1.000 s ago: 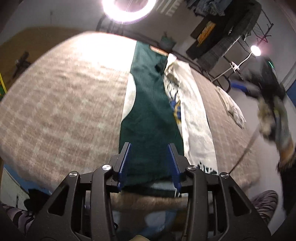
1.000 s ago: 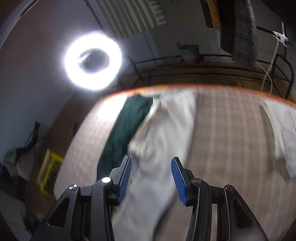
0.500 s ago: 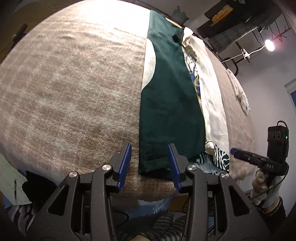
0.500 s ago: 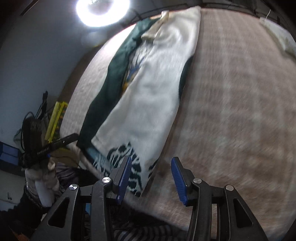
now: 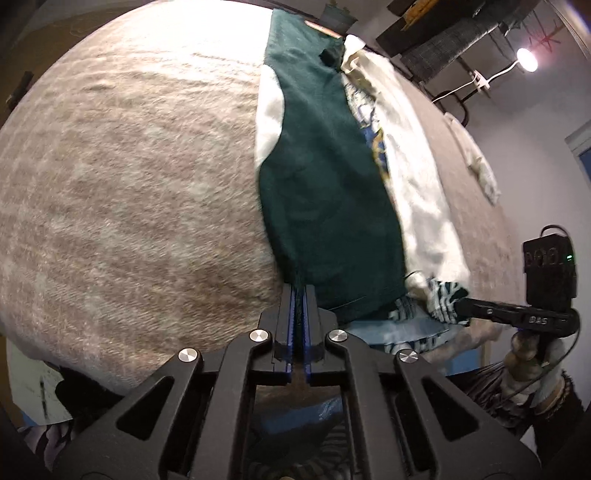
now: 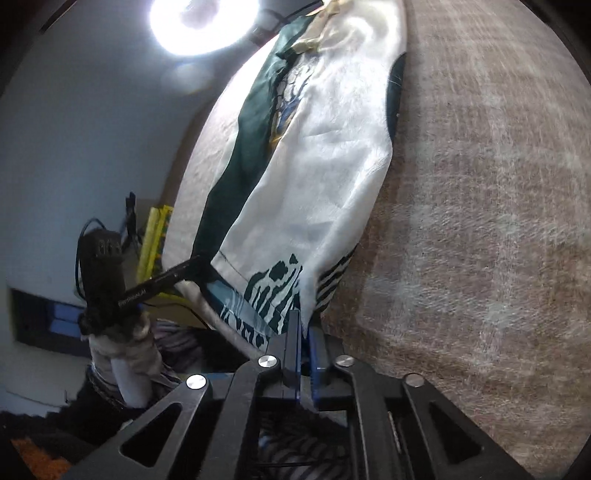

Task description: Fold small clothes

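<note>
Each camera sits on its own claw and looks steeply down, close to the near edge of the beige checked blanket (image 5: 129, 192). Both views share the long green-and-white folded garment (image 5: 325, 192) (image 6: 314, 177); each also catches the other claw.

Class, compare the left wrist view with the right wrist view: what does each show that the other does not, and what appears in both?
Only the left wrist view shows the small lamp at upper right, a pale cloth lying apart near the far edge, and the left gripper shut on the garment's green corner.

Only the right wrist view shows the ring light, the yellow crate, and the right gripper shut on the white patterned hem.

Both show the green and white garment lying on the brown checked blanket.
</note>
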Available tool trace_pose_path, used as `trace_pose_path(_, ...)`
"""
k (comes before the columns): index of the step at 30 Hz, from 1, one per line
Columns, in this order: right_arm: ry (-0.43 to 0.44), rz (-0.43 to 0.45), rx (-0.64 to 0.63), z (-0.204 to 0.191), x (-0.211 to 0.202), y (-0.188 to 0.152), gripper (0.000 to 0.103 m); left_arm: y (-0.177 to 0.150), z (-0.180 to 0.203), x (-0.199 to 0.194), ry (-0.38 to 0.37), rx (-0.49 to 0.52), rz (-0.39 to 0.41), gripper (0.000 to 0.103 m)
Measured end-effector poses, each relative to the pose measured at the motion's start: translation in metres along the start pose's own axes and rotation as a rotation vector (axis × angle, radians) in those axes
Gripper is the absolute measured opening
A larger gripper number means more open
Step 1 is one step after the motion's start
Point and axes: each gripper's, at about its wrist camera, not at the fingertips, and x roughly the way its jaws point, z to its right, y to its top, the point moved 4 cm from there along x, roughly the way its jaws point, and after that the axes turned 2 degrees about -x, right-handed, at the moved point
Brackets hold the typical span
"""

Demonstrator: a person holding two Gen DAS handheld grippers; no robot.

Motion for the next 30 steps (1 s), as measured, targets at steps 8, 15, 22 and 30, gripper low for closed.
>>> trace_pose_path(8,0.037,0.085,0.005,-0.006,-0.019,0.017,0.0,0.025,0.015,-0.016,-0.057,0.015,0.042,0.001)
trace_pose_path(15,0.022,0.107,-0.01,-0.004,-0.026,0.025,0.0,0.035,0.01,-0.022,-0.065,-0.001,0.062,0.001)
trace_pose_path(22,0.04,0.136,0.008,-0.002,-0.038,0.032,0.0,0.041,0.006,-0.028,-0.077,-0.015,0.081,0.001)
trace_pose_path(30,0.031,0.185,0.021,-0.003,-0.05,0.051,0.0,0.069,0.018,-0.028,-0.073,0.004,0.109,0.0)
